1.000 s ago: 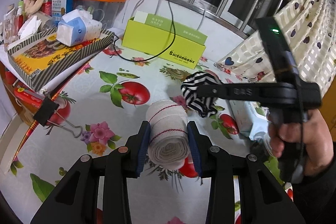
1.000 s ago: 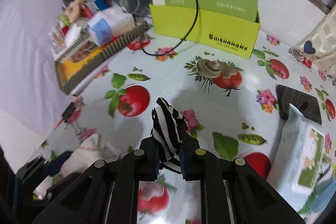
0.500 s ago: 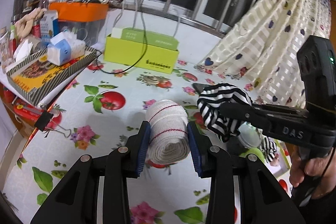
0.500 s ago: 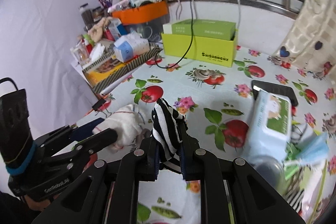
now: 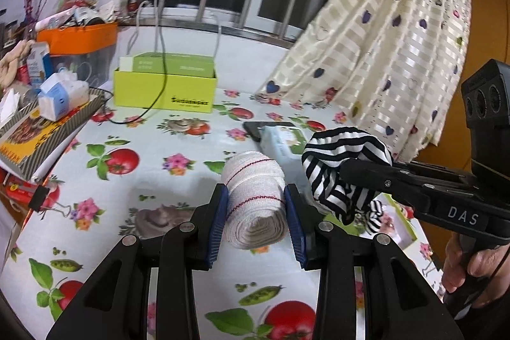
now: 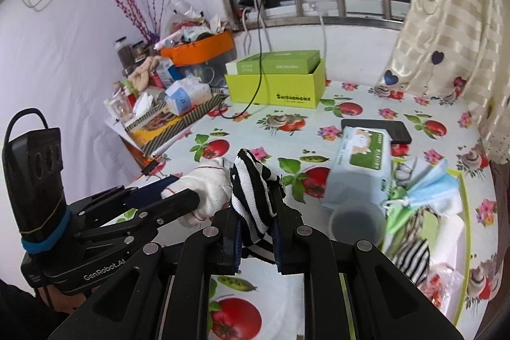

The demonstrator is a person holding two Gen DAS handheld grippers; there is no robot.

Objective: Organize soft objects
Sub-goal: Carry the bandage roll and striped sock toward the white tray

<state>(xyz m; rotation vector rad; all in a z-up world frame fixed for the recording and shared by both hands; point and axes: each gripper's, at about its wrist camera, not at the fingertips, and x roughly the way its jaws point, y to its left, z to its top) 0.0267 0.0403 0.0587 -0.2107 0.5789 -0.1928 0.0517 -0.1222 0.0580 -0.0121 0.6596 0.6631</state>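
Note:
A rolled white cloth with thin red stripes [image 5: 255, 196] sits between the blue pads of my left gripper [image 5: 255, 193], which is shut on it above the tomato-print tablecloth [image 5: 159, 180]. Just to its right, my right gripper [image 5: 350, 169] is shut on a bunched black-and-white striped cloth [image 5: 338, 155], with a person's hand on its handle. In the right wrist view the striped cloth [image 6: 251, 190] stands up between the fingers of the right gripper [image 6: 256, 212]. The left gripper [image 6: 188, 190] with the white roll [image 6: 210, 187] is close on the left.
A green-rimmed tray [image 6: 464, 196] at the right holds blue masks and another striped cloth [image 6: 411, 257]. Beside it are a cup [image 6: 357, 222], a wipes pack [image 6: 360, 168] and a black phone [image 6: 376, 129]. A yellow-green box [image 5: 165, 91] and clutter line the back left. A curtain [image 5: 382, 53] hangs at the right.
Both grippers have risen and swung to the right over the table, each keeping its cloth. The tray, wipes pack and curtain have come into view.

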